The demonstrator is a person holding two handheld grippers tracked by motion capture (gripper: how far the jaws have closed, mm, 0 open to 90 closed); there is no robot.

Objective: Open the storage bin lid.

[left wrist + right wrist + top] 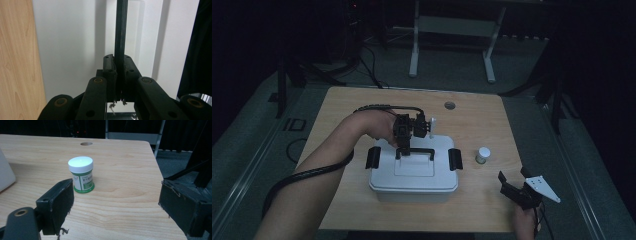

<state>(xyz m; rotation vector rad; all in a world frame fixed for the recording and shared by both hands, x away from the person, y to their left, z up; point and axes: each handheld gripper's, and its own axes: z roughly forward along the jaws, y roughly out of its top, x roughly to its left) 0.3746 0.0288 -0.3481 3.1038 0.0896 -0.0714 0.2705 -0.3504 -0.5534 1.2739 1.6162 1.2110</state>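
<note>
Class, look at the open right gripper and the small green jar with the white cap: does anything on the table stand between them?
Nothing visible does. The jar stands upright on bare wooden table ahead of the right gripper, whose jaws are spread wide. The white box sits off to the side.

I find one printed item: the small white-capped jar (pixel 81 174) standing on the wooden table (pixel 125 202) ahead of my right claw carries a green and white label (pixel 85 182). It bears a line of characters and finer print below, all too small and blurred for me to read. I read no other text, number or sign.
</note>
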